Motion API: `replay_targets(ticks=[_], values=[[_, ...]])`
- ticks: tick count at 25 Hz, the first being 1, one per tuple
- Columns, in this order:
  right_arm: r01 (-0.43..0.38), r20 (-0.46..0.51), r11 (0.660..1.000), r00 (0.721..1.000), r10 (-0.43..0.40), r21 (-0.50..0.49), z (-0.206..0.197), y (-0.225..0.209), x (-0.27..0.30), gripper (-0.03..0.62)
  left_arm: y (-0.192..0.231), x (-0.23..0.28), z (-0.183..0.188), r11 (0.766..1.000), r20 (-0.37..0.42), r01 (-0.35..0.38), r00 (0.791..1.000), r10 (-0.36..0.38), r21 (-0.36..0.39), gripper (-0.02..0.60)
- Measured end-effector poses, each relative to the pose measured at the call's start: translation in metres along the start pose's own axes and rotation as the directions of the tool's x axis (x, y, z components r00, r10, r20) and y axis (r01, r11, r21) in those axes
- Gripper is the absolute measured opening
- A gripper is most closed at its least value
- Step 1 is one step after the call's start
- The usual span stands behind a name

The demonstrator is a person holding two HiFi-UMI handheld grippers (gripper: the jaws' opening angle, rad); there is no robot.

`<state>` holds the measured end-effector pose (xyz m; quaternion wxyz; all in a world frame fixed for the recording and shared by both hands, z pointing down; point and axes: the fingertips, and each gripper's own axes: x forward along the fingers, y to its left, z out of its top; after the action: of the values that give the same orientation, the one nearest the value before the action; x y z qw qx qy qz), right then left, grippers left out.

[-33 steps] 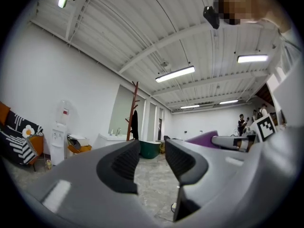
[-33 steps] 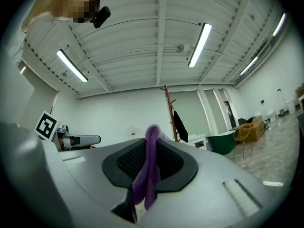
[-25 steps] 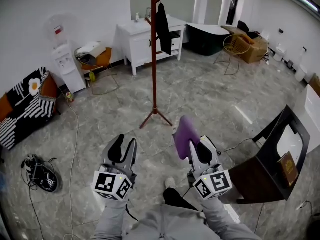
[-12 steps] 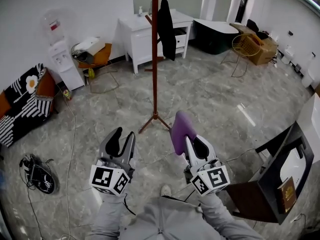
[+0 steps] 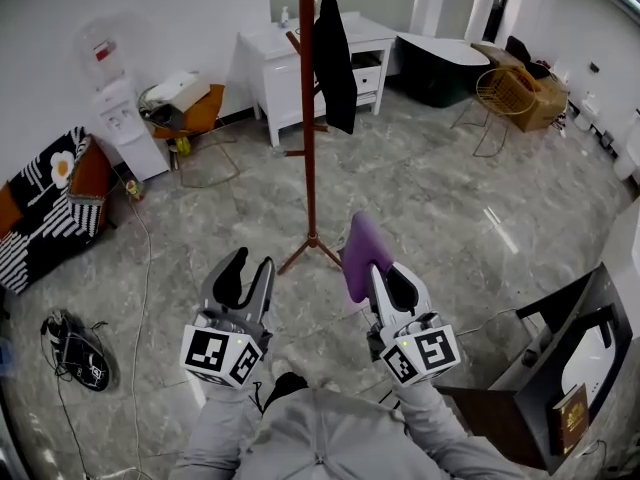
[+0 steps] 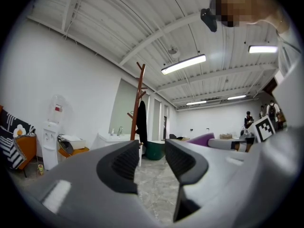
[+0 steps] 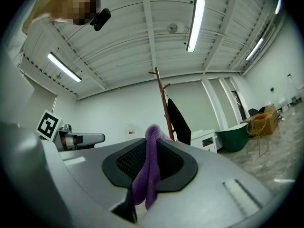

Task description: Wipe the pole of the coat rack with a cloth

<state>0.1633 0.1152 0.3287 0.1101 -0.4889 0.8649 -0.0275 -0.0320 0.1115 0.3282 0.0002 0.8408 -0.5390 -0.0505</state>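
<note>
The right hand-held gripper (image 5: 386, 280) is clenched on a purple cloth (image 5: 361, 256) that sticks up from its jaws. The left hand-held gripper (image 5: 250, 270) is released, with nothing between its jaws. Both hang over the grey marble floor (image 5: 430, 188) near the foot of the brown coat rack (image 5: 308, 118) (a black coat (image 5: 337, 63) hangs on it), and the cloth is clear of the pole.
</note>
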Motion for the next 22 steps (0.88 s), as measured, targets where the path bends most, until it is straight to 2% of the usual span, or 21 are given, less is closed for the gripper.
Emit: replay_targets(ticks=[5,16,22], values=[[0.018,-0.002,1.0,1.0,-0.018,-0.002,-0.01,-0.012,0.042,0.055,0.032,0.037,-0.006,1.0,-0.008,0.016,1.0,-0.016,0.001,0.178],[0.105,0.016,0.994,0.994,-0.104,-0.022,-0.017,-0.034,0.159,0.055,0.126,0.138,-0.003,0.994,-0.009,0.105,0.994,-0.105,-0.003,0.178],[0.154,0.099,0.986,0.984,-0.147,-0.067,0.004,-0.037,0.214,0.055,0.171,0.174,-0.003,0.99,-0.001,0.139,0.99,-0.139,-0.015,0.178]])
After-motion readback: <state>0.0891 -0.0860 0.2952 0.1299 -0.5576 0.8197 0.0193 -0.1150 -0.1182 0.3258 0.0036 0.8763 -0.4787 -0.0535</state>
